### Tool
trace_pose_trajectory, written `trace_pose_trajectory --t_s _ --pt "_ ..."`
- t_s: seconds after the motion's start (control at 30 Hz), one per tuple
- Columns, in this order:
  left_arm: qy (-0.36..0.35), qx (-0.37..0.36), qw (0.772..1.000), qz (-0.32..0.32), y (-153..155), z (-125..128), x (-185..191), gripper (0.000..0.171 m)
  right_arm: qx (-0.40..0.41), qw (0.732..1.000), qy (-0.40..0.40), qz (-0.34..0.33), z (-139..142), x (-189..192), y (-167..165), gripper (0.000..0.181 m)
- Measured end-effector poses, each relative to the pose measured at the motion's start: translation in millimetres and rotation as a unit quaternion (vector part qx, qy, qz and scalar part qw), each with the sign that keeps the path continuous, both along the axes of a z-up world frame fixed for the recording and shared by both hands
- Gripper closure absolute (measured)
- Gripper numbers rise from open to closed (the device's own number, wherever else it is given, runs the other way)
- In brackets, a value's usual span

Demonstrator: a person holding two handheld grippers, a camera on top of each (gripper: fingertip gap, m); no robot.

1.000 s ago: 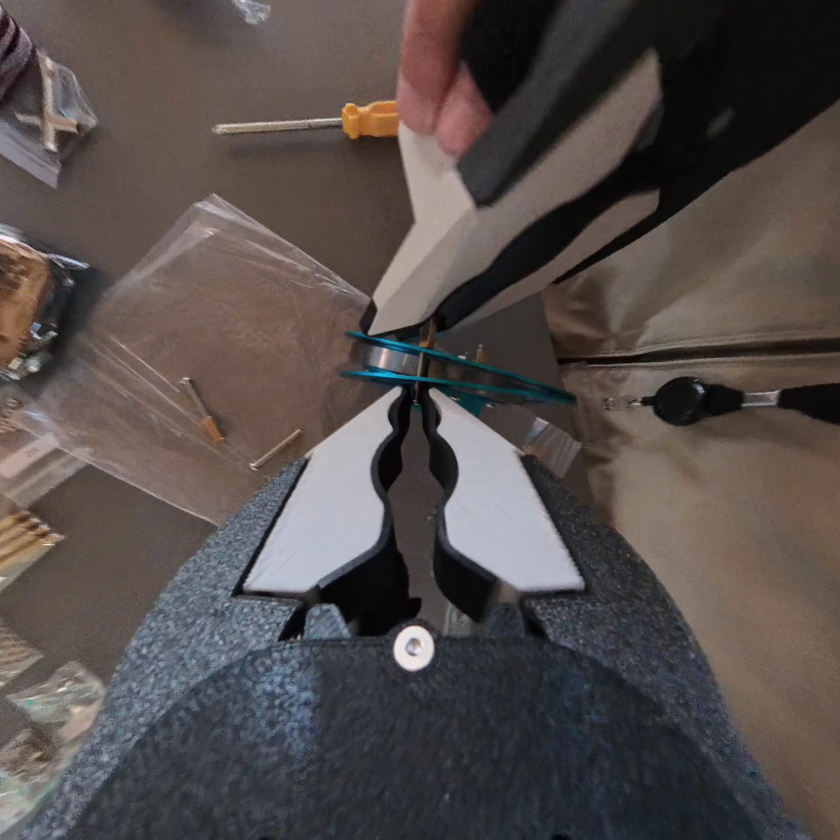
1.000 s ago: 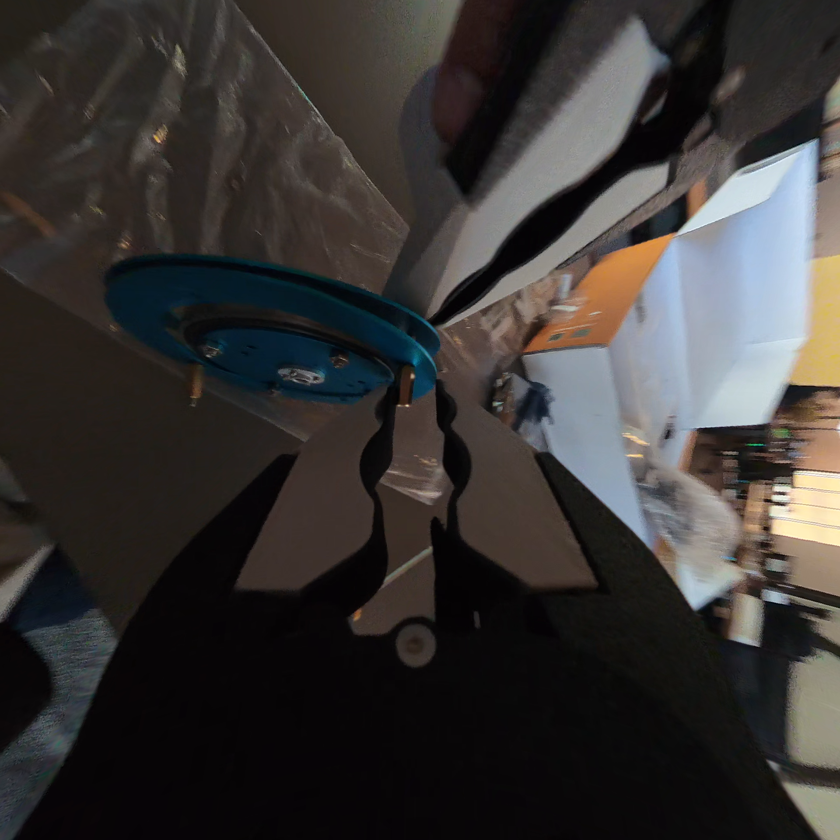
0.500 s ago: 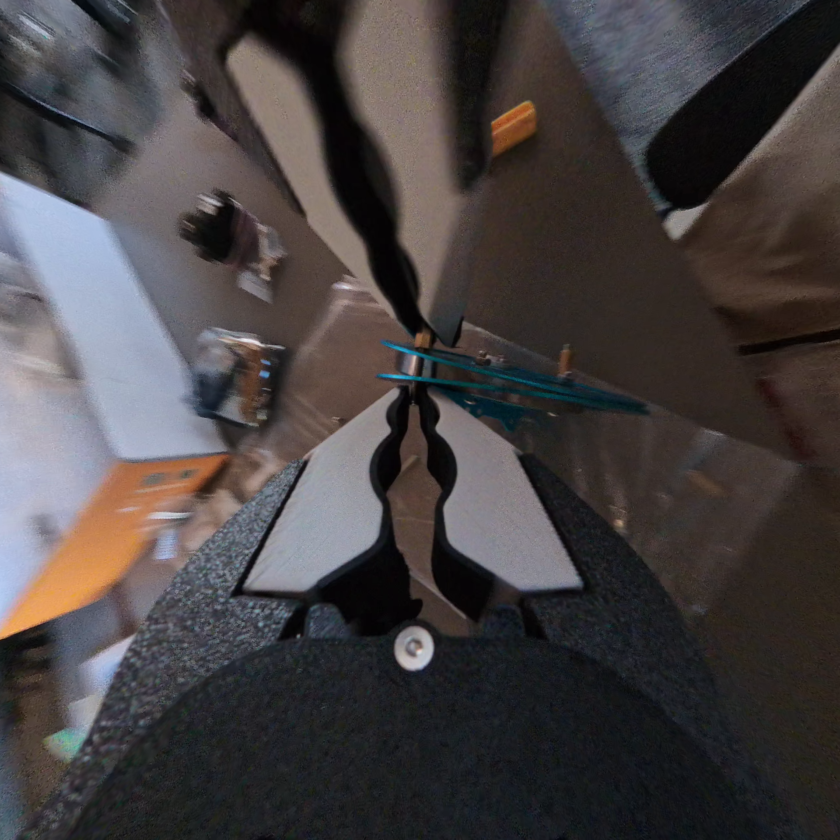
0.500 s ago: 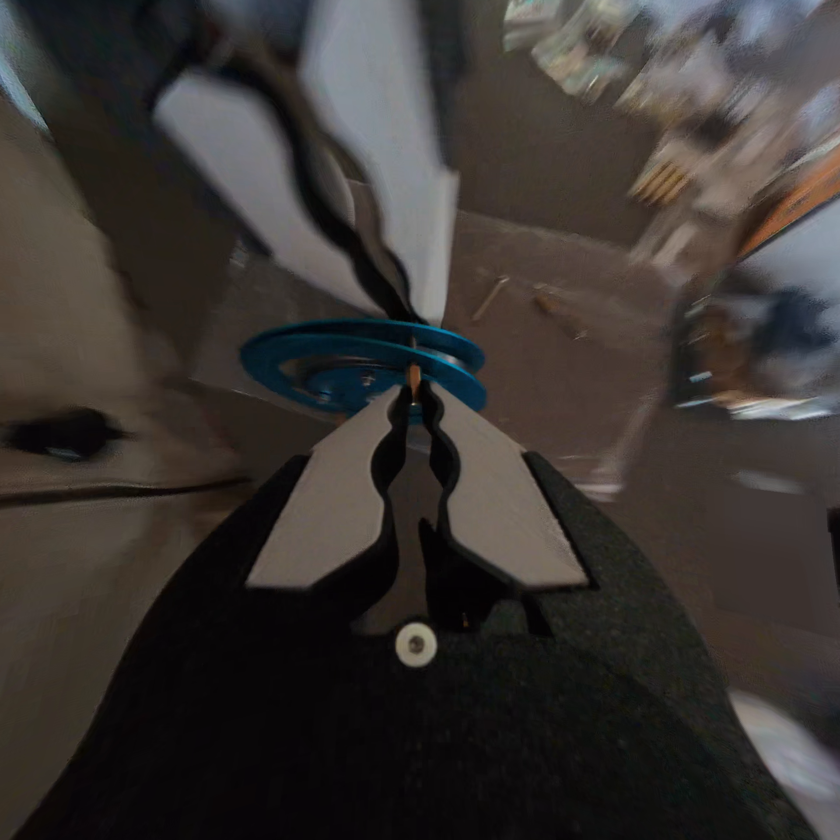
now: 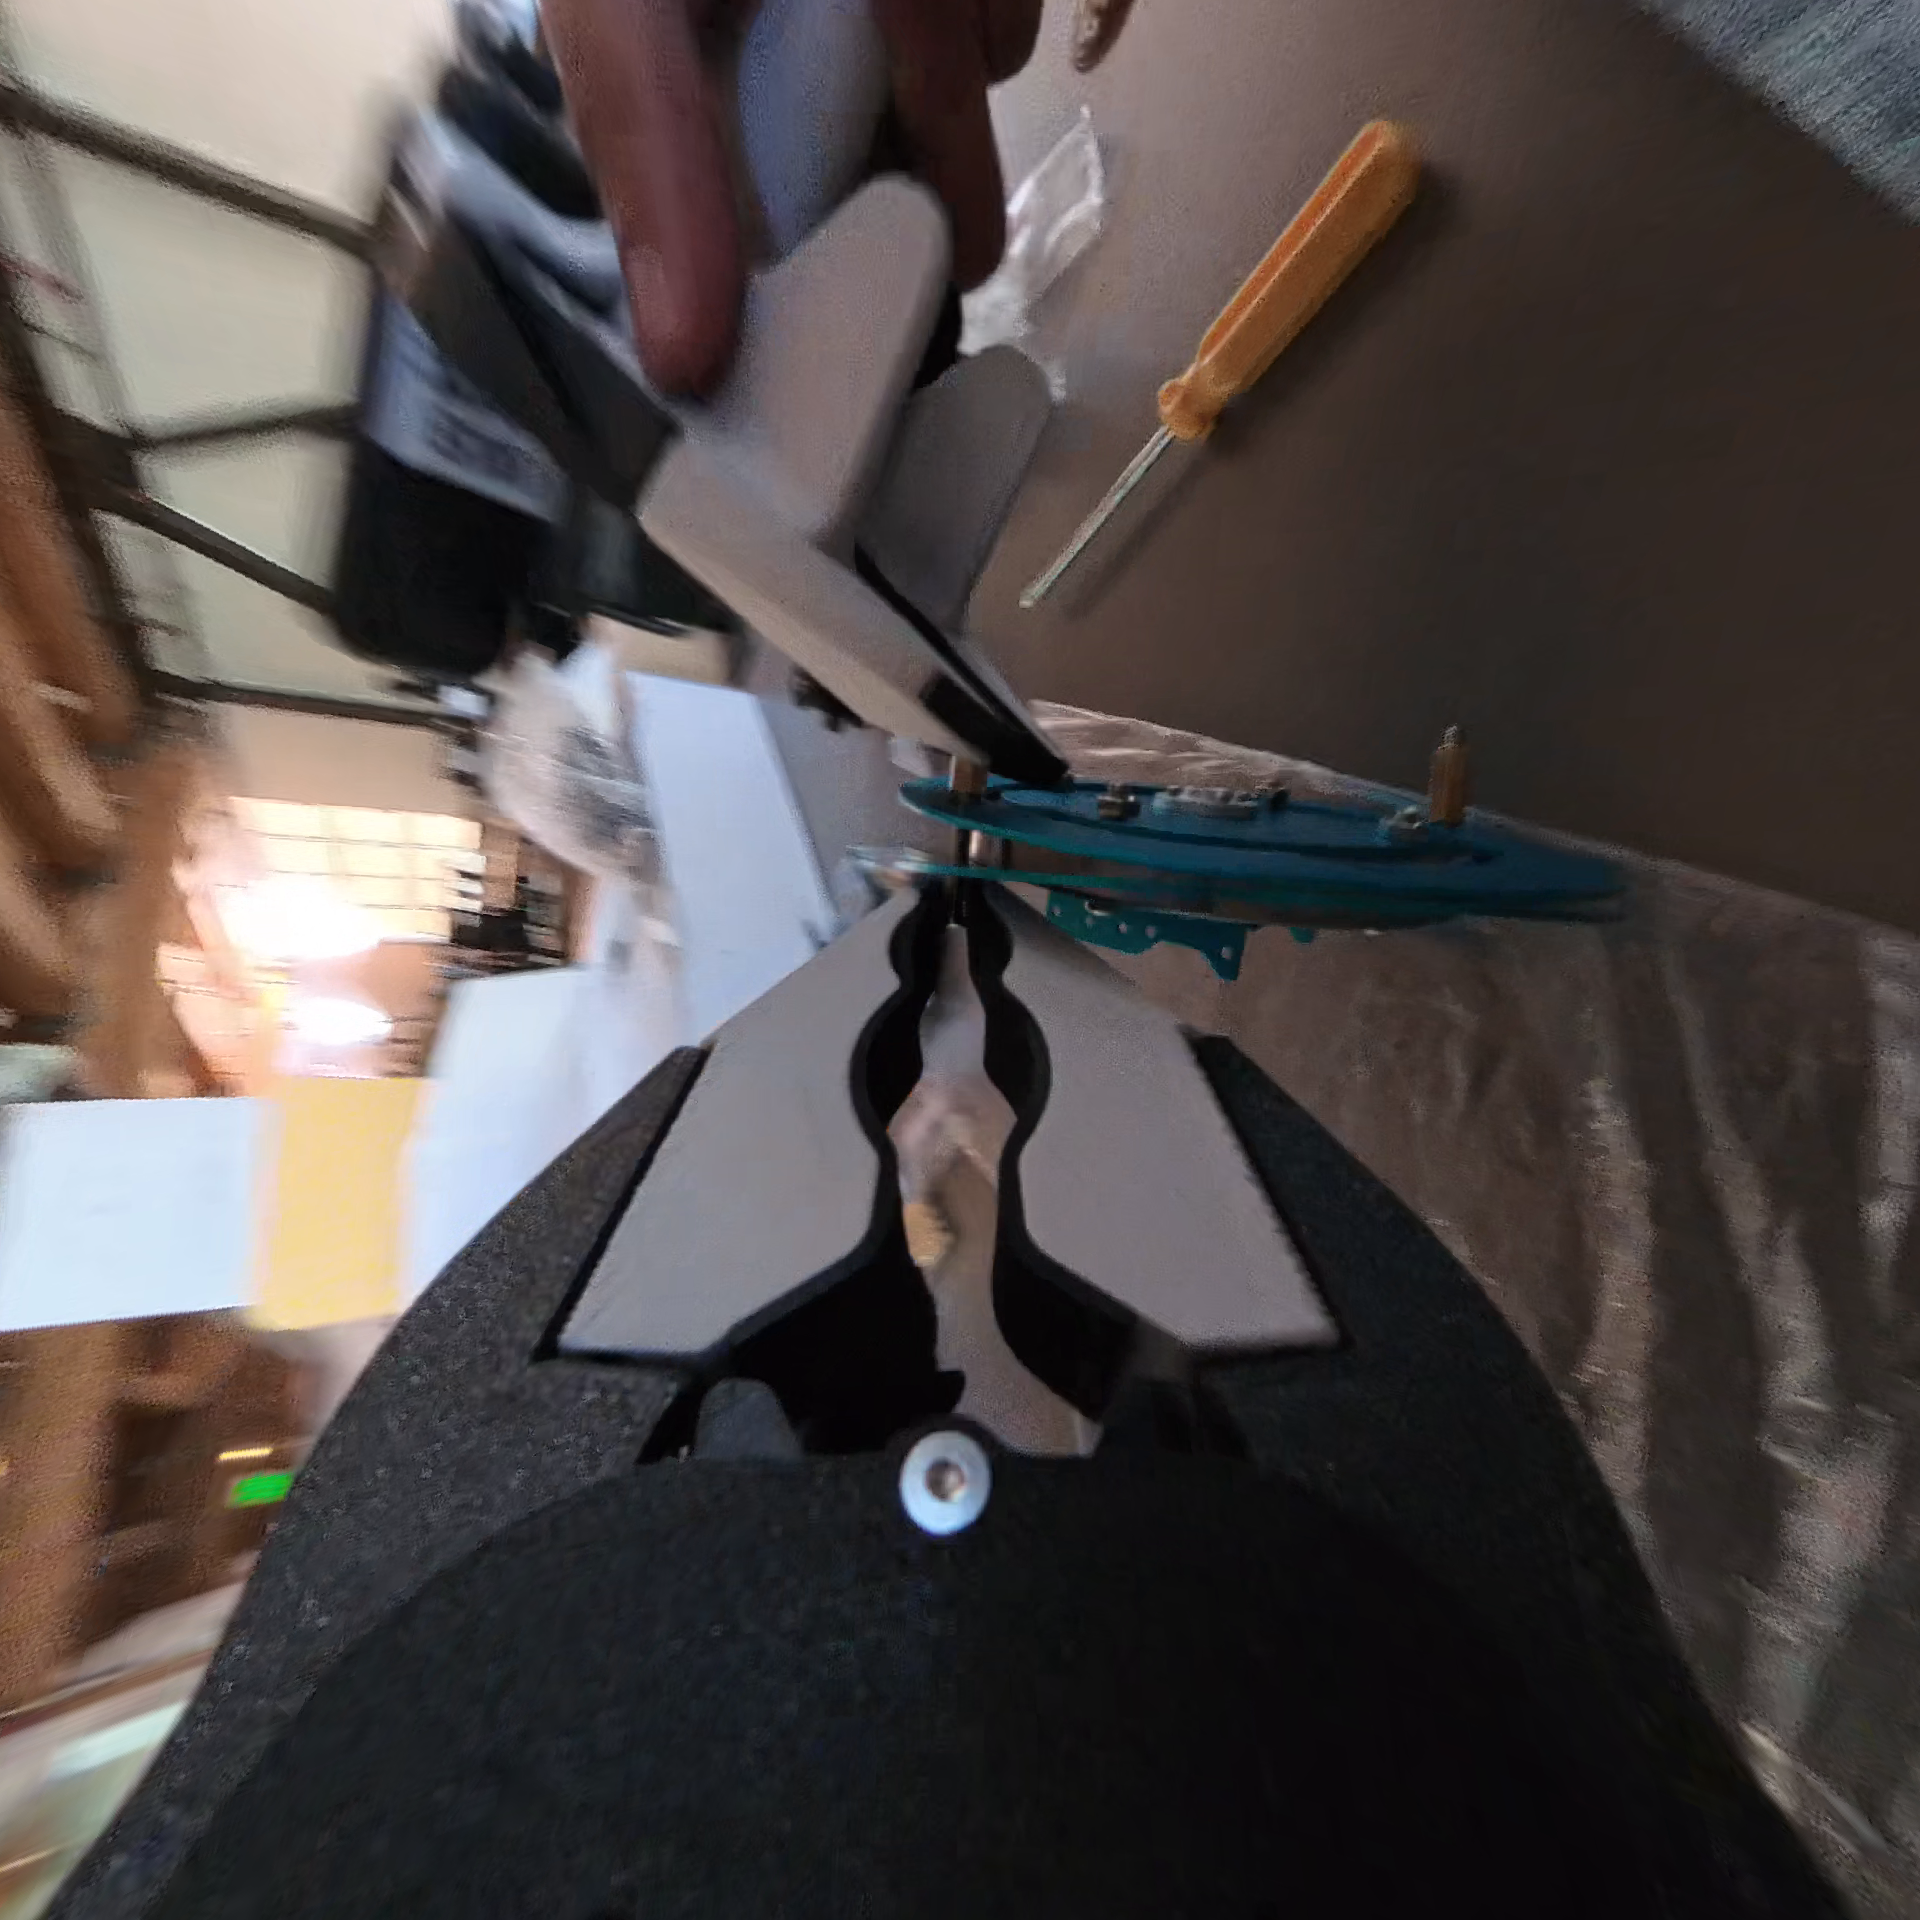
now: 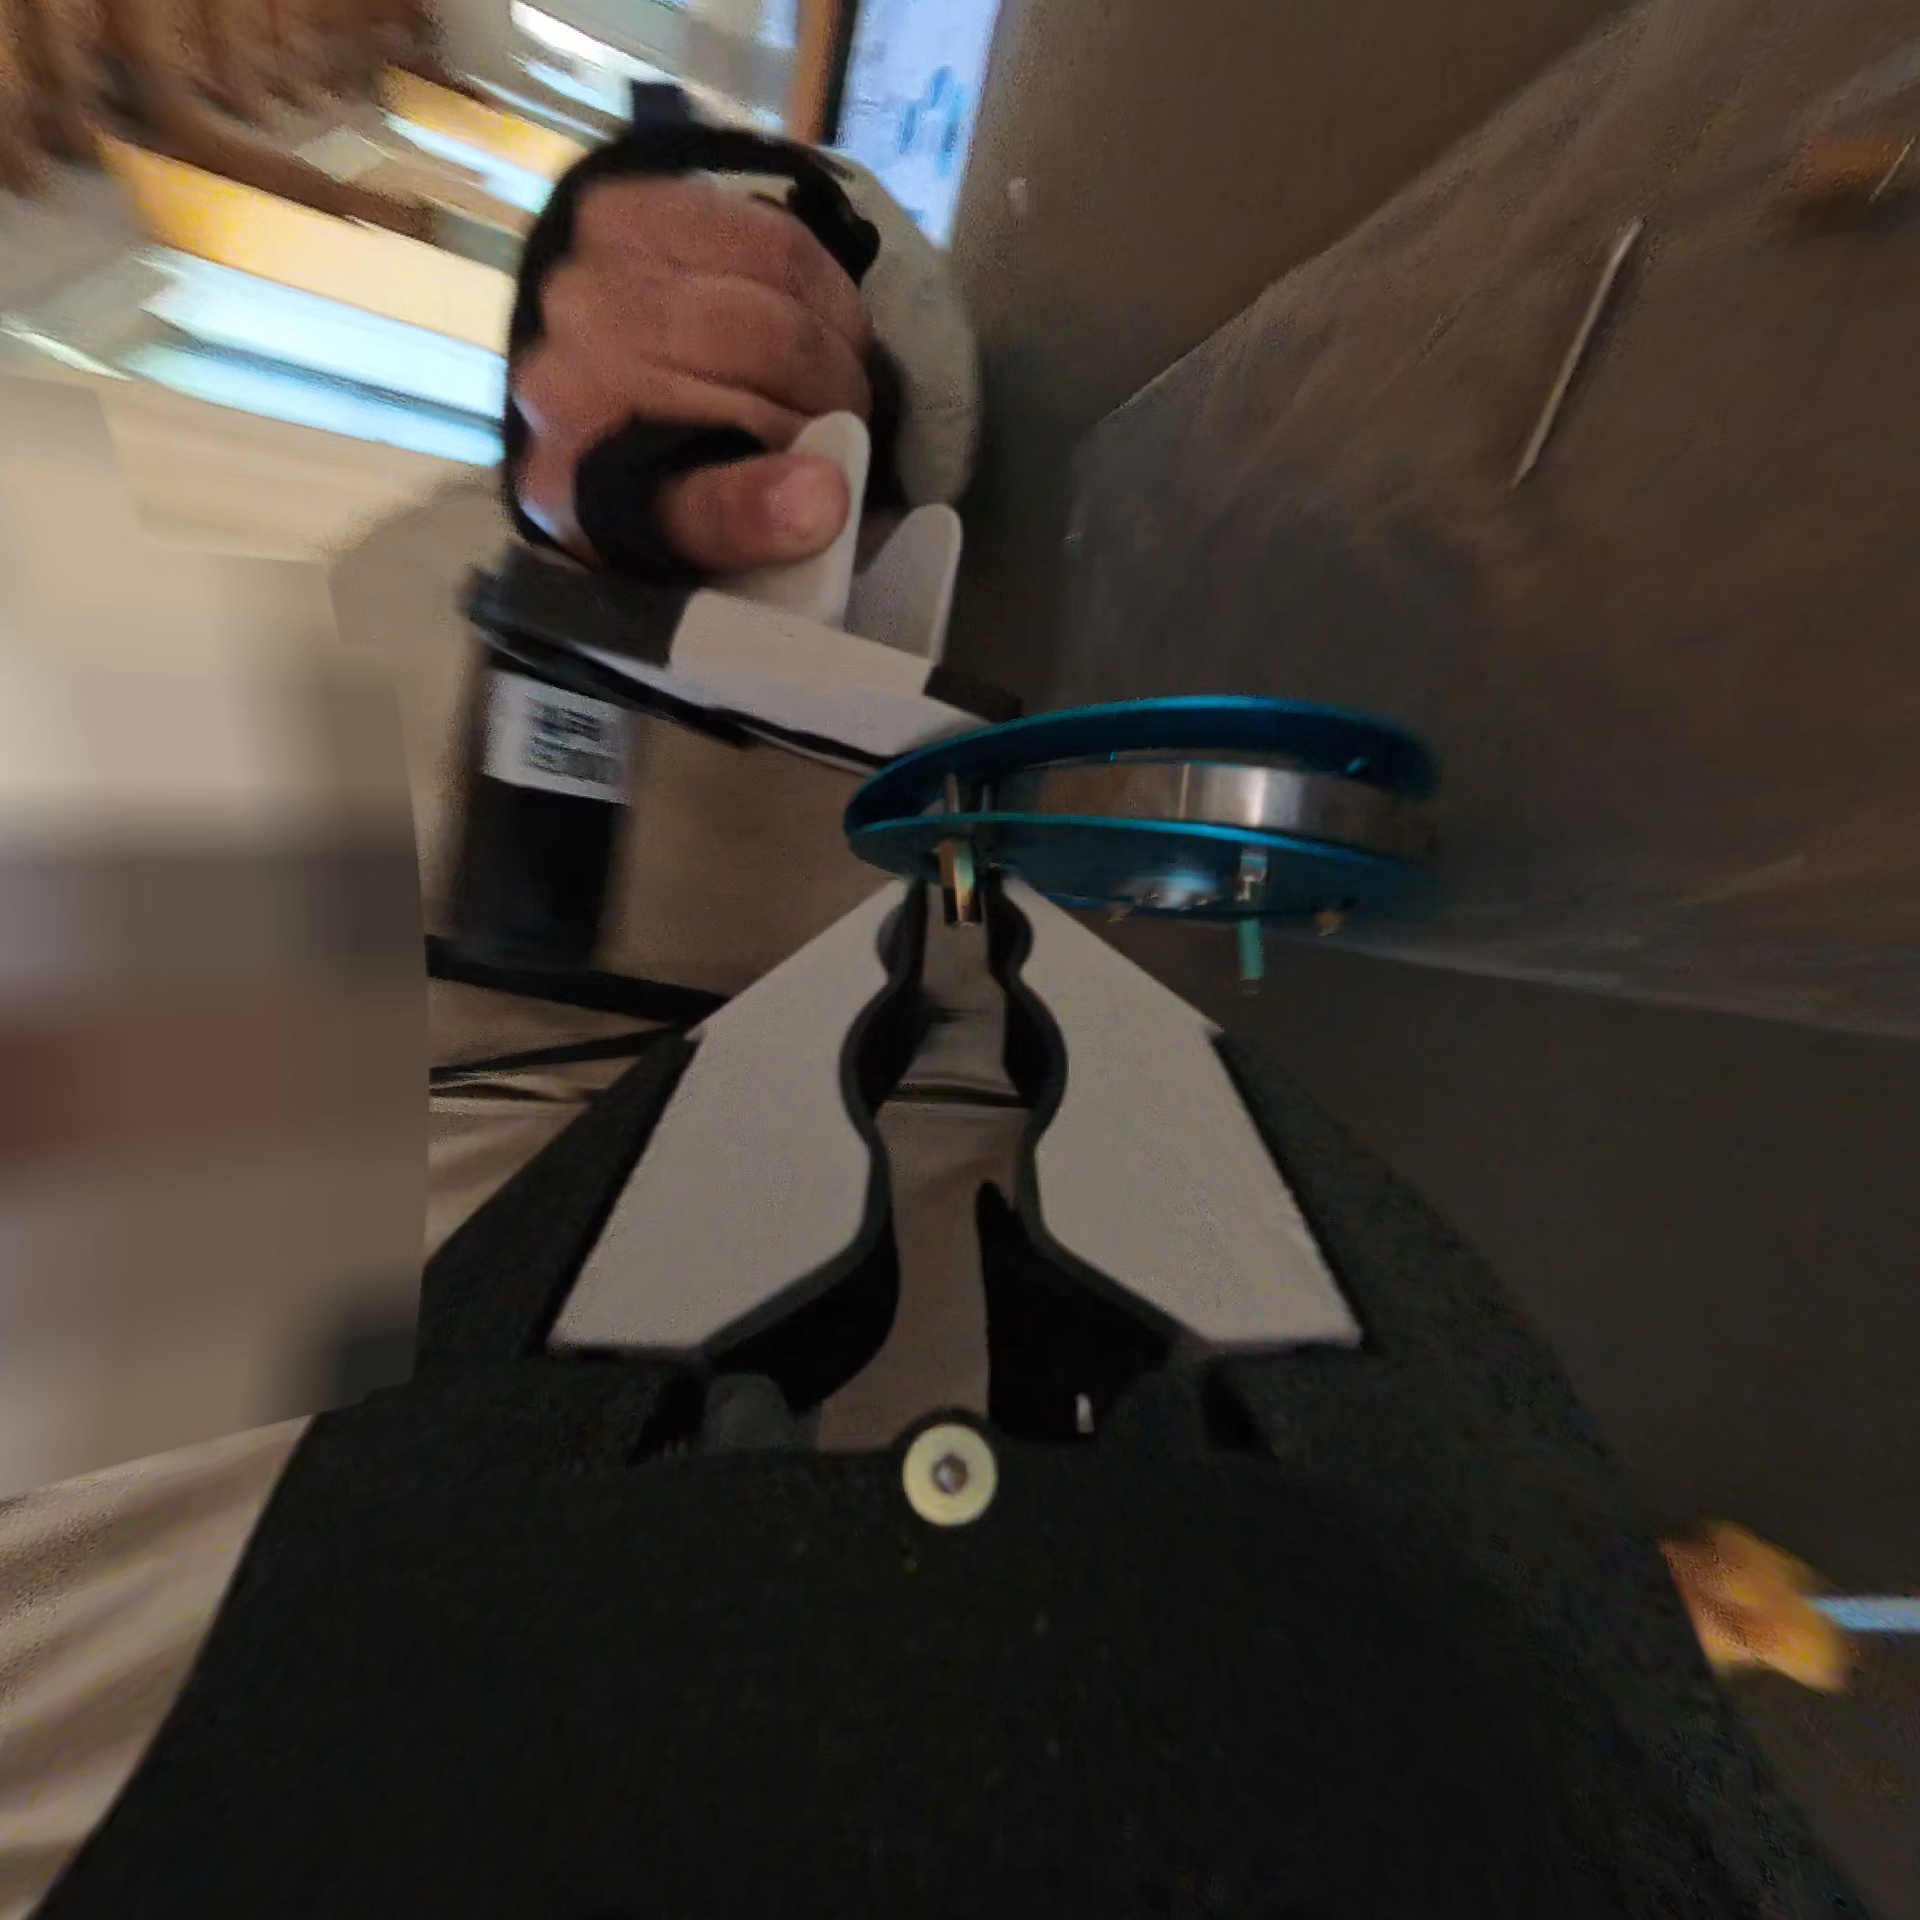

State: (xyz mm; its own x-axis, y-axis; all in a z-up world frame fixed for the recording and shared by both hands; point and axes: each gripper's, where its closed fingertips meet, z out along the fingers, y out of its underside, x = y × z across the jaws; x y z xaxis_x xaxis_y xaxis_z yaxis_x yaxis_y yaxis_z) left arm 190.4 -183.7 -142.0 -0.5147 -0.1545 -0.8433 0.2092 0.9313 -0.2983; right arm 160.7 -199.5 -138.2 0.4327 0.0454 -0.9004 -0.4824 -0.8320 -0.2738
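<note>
A blue disc assembly [image 5: 1299, 847] is held in the air between both grippers: two round blue plates with a metal ring [image 6: 1247, 795] between them and brass standoffs [image 5: 1446, 774] sticking out. My left gripper [image 5: 961, 904] is shut on a post at the assembly's rim. My right gripper [image 6: 961, 904] is shut on a brass standoff at the rim of the same assembly [image 6: 1143, 831]. Each gripper shows in the other's view, the right gripper [image 5: 1023, 764] above the plates and the left gripper [image 6: 935, 717] behind them, each held by a hand [image 6: 686, 364].
An orange-handled screwdriver [image 5: 1278, 270] lies on the brown table [image 5: 1610, 520]. A clear plastic bag [image 5: 1610, 1143] is spread under the assembly. A person's beige clothing [image 6: 208, 1455] is close by. White and orange boxes [image 5: 156, 1226] stand blurred beyond the table. Left and right tips are no more than a few centimetres apart.
Both grippers have swung round together with the blue assembly still held between them. Each view now looks in a different direction. Neither grip has opened.
</note>
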Motion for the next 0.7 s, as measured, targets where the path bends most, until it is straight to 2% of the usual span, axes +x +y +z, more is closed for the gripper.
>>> trace_pose_trajectory --t_s 0.07,0.13,0.2,0.27,0.33,0.37,0.4,0.43,0.47,0.57,0.6,0.67,0.7 --pt "0.108 -0.044 0.993 0.018 2.9 -3.3 -0.8 0.169 0.041 0.982 -0.186 -0.005 -0.8 10.8 2.6 0.157" --pt "0.220 -0.086 0.971 0.034 4.4 -5.9 -4.8 0.169 0.087 0.929 -0.360 -0.010 6.1 17.4 6.0 0.152" --pt "0.311 -0.115 0.943 0.045 5.7 -7.4 -8.2 0.169 0.103 0.858 -0.504 -0.001 7.1 18.2 6.5 0.150" --pt "0.366 -0.123 0.921 0.047 7.5 -9.0 -8.7 0.169 0.090 0.789 -0.608 0.015 1.8 18.7 6.1 0.148" --pt "0.446 -0.154 0.880 0.061 6.4 -9.9 -12.3 0.169 0.082 0.690 -0.719 0.026 1.0 30.2 7.4 0.151" --pt "0.480 -0.165 0.859 0.063 5.7 -10.3 -14.5 0.169 0.081 0.644 -0.760 0.038 0.3 33.1 8.0 0.152" --pt "0.508 -0.175 0.841 0.066 5.1 -10.6 -15.7 0.169 0.087 0.611 -0.786 0.045 0.1 32.2 10.0 0.155" --pt "0.527 -0.183 0.827 0.073 5.3 -10.9 -15.1 0.169 0.094 0.588 -0.801 0.054 -2.2 28.9 12.1 0.159" --pt "0.538 -0.185 0.819 0.076 5.8 -11.3 -14.3 0.169 0.095 0.569 -0.814 0.061 -5.0 27.4 13.5 0.162" --pt "0.546 -0.180 0.814 0.075 6.3 -11.7 -11.4 0.169 0.095 0.512 -0.851 0.066 -4.3 34.1 16.4 0.176" --pt "0.541 -0.178 0.819 0.072 6.1 -11.9 -10.3 0.169 0.092 0.516 -0.849 0.068 -4.8 35.4 16.4 0.176" --pt "0.514 -0.162 0.841 0.057 5.9 -12.2 -9.7 0.169 0.087 0.545 -0.831 0.064 -6.7 39.3 17.5 0.177" --pt "0.491 -0.148 0.857 0.048 5.7 -12.0 -9.4 0.169 0.096 0.570 -0.814 0.062 -7.3 39.5 18.2 0.177"
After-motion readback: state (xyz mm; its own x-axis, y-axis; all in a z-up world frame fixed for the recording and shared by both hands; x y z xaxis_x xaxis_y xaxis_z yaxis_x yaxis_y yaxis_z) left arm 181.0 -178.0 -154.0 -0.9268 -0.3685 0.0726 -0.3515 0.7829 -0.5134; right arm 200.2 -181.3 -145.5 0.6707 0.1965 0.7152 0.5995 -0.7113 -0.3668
